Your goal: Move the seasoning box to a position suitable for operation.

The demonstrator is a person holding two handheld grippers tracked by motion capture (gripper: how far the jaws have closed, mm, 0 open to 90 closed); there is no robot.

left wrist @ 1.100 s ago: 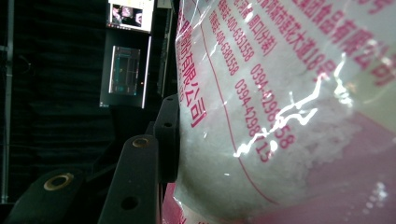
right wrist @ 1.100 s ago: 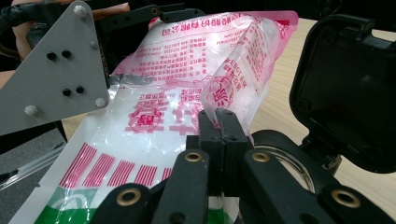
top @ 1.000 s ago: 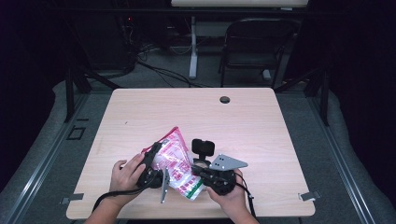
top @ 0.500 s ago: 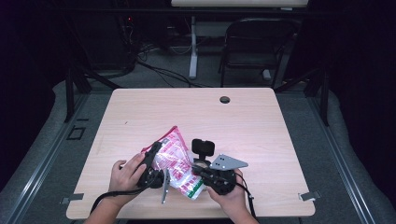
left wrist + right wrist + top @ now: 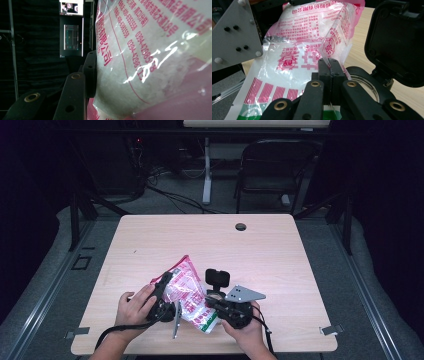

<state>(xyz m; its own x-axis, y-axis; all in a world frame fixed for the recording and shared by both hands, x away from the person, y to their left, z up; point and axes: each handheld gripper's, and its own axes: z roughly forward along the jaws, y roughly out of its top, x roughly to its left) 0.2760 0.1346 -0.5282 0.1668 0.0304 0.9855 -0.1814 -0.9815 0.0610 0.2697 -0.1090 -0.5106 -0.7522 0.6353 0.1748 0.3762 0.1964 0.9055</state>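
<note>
The pink-printed bag of white granules [image 5: 187, 292] is held above the table's [image 5: 280, 255] near edge — body clamped by the left gripper [image 5: 167, 292], a film fold pinched by the right gripper [image 5: 329, 65] (jaws fully closed). Pulled apart, the film could be torn — granules spilled.

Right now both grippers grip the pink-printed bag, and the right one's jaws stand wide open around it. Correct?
Not quite. The right gripper has its jaws pinched shut on a fold of the bag's film, as the right gripper view shows. The left gripper does grip the bag too.

Bag [image 5: 155, 50]: red Chinese print, numbers 0394-4298, 400-6351558.
</note>
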